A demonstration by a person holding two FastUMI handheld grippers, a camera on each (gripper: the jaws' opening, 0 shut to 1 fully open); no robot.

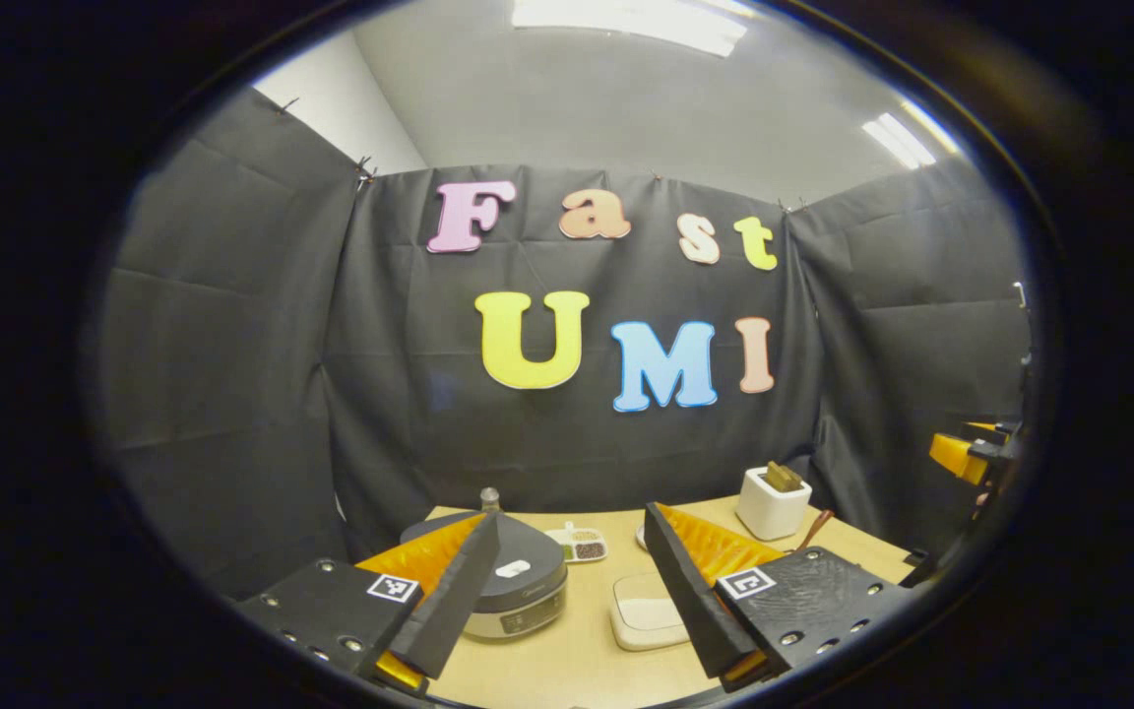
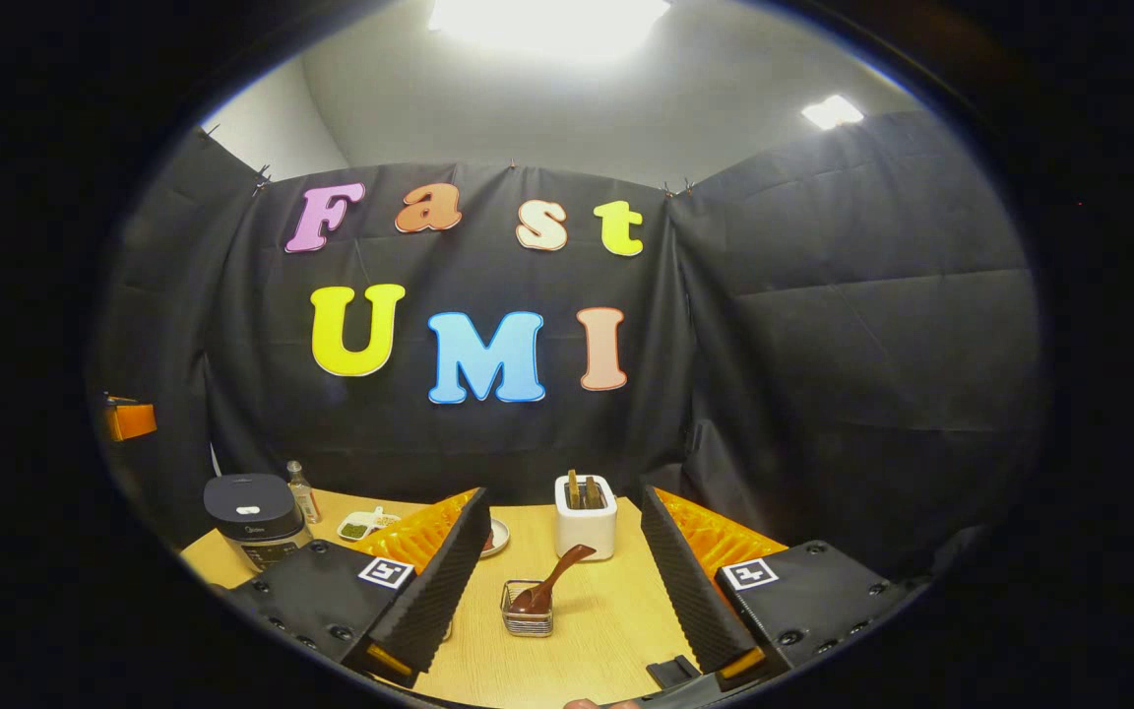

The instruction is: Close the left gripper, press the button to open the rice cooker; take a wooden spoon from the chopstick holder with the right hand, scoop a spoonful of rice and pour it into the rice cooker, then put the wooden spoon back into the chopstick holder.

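In the left gripper view a dark rice cooker (image 1: 528, 591) with its lid down and a pale button (image 1: 513, 568) on top stands on the wooden table (image 1: 567, 660), just beyond my left gripper (image 1: 572, 591), which is open and holds nothing. A white square dish of rice (image 1: 644, 611) lies between its fingers, farther off. In the right gripper view a wooden spoon (image 2: 549, 583) leans in a small wire holder (image 2: 528, 618) ahead of my right gripper (image 2: 567, 591), which is open and apart from it. The rice cooker (image 2: 254, 527) stands at far left.
A white box holder (image 2: 587, 522) with brown sticks stands behind the wire holder, and is also at back right as the white box (image 1: 772, 504). A small divided dish (image 1: 579, 544) and a bottle (image 2: 301, 492) sit near the cooker. The other gripper (image 1: 966, 455) hangs at the right edge.
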